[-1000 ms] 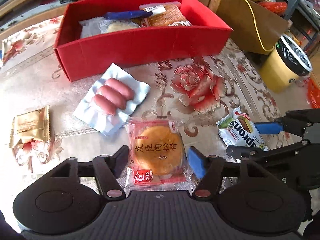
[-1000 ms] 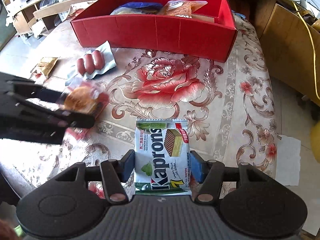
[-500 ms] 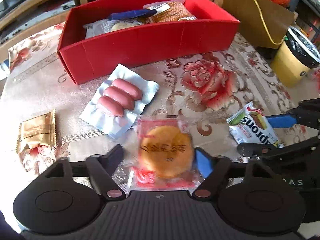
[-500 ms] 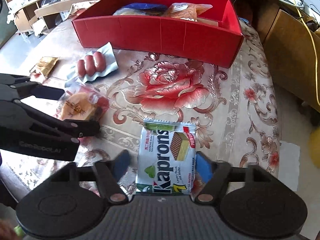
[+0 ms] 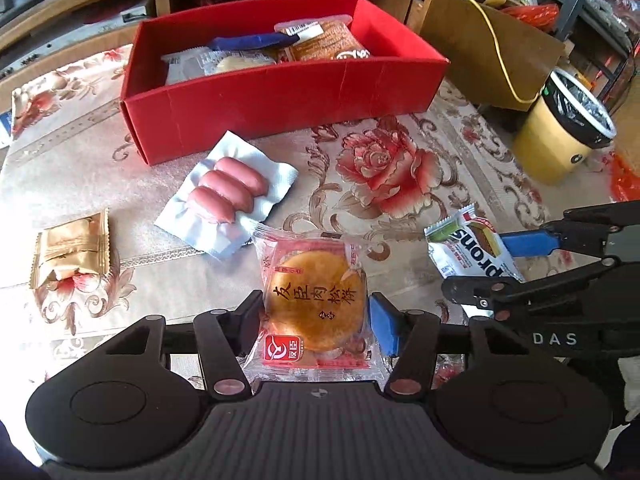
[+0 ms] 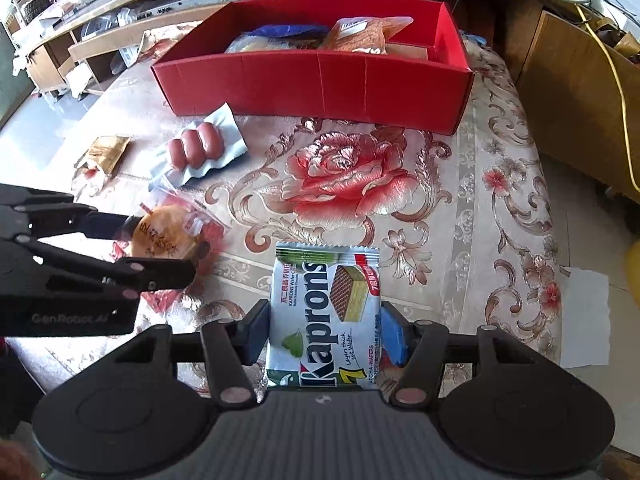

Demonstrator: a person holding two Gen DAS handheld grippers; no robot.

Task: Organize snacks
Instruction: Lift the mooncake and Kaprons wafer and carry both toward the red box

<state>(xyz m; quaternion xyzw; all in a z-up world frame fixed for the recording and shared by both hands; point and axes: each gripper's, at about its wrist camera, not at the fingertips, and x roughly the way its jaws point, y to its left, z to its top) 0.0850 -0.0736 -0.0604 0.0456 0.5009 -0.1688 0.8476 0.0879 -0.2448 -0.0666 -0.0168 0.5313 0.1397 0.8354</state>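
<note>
A round golden pastry in a clear red-printed wrapper [image 5: 316, 304] sits between the fingers of my left gripper [image 5: 316, 318], whose jaws are closing; both pads touch the wrapper's sides. In the right wrist view the same pastry [image 6: 160, 236] shows held in the left gripper [image 6: 164, 246] just above the cloth. My right gripper [image 6: 324, 328] is shut on a white and green Kaprons wafer pack [image 6: 324, 312], seen from the left as the wafer pack [image 5: 468, 248] in the right gripper [image 5: 478, 264]. A red box [image 5: 280, 100] with several snacks inside stands at the back.
A pack of three sausages [image 5: 228, 196] lies before the red box [image 6: 320, 80], and a gold-wrapped snack [image 5: 72, 246] at the left. The table has a floral cloth [image 6: 352, 184]. Off its right edge stand a yellow bin [image 5: 560, 136] and a cardboard box [image 5: 480, 40].
The left gripper's fingers have drawn in from wide apart to touch the pastry wrapper. The right gripper keeps its grip on the wafer pack and has hardly moved.
</note>
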